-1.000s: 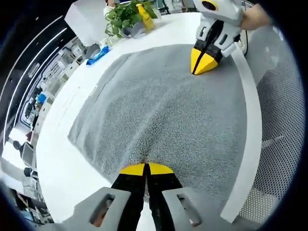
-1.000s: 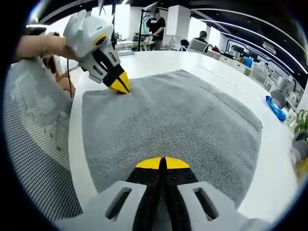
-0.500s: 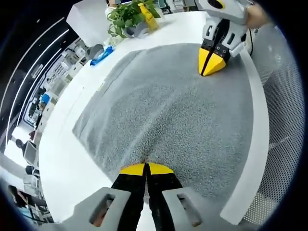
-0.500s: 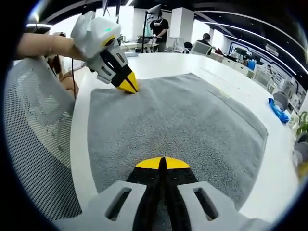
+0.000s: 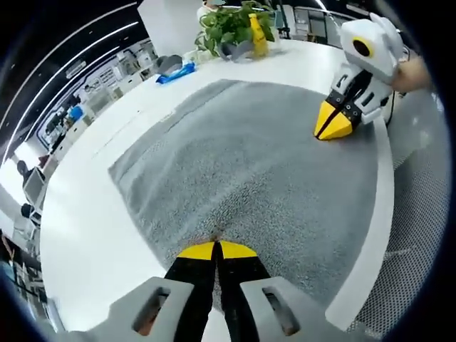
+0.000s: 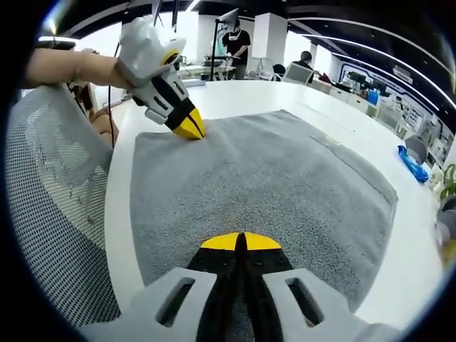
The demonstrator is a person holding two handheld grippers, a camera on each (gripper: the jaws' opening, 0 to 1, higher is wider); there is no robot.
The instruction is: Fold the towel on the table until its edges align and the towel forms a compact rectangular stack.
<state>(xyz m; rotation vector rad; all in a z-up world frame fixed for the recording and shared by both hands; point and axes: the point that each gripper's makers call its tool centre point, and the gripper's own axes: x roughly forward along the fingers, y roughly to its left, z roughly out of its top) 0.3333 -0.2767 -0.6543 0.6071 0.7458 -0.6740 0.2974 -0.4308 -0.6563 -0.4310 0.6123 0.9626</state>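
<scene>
A grey towel (image 5: 242, 157) lies spread flat on the white table (image 5: 85, 235), along its near edge. The left gripper (image 5: 216, 249) has its fingers pressed together on one near corner of the towel; the right gripper (image 6: 240, 241) pinches the other near corner likewise. A plant (image 5: 231, 21) and blue item (image 5: 176, 71) sit at the far edge.

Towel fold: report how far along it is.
Done: the grey towel lies spread flat on the white table. In hand: the left gripper and right gripper are each shut on a near corner. Left: every fold; no layer is doubled over yet.
</scene>
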